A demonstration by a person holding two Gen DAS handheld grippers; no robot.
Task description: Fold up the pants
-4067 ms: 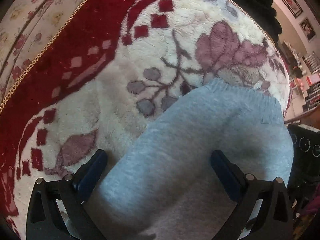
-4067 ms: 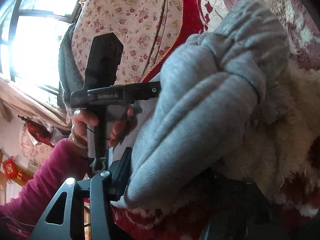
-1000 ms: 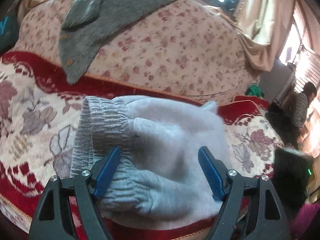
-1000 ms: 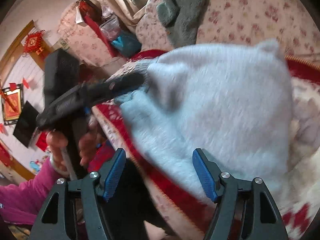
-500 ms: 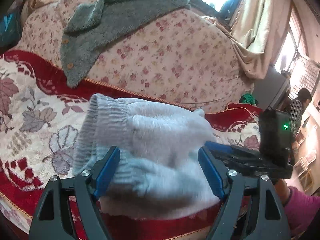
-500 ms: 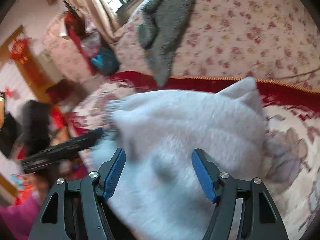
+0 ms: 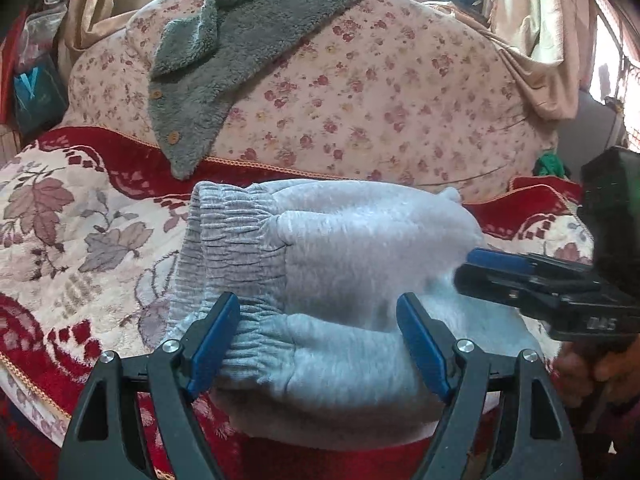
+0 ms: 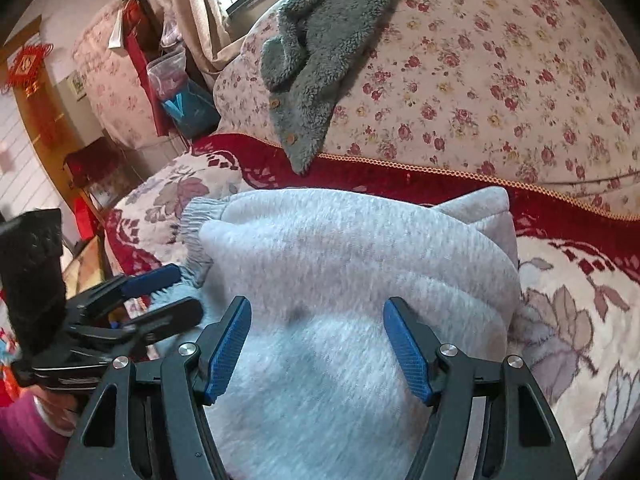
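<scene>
— Where were the pants (image 7: pixel 360 280) when you looked?

— Low centre of both views, a folded grey bundle on the red-and-cream blanket (image 7: pixel 72 220), waistband on the left side of the left camera's frame. Both tools sat over it. The left gripper (image 7: pixel 318 344) had its jaws wide, holding nothing; the right gripper (image 8: pixel 316 348) was equally wide and empty.

— So what could have gone wrong?

— To my eye the bundle was thick and springy, with a corner (image 8: pixel 480 204) poking up at the back. Left unpressed, I'd guess the top layer could slide or spring open. The blanket's pile might also have snagged the fleece if they dragged it rather than lifted it.

— Anything in the way?

— Mostly the tools themselves. In the left camera the right gripper came in from the right edge, just beside the bundle, so they could have knocked together. A grey cardigan (image 7: pixel 248 40) hung over the floral sofa back (image 7: pixel 400 100) in the upper frame, well apart from the pants.
</scene>
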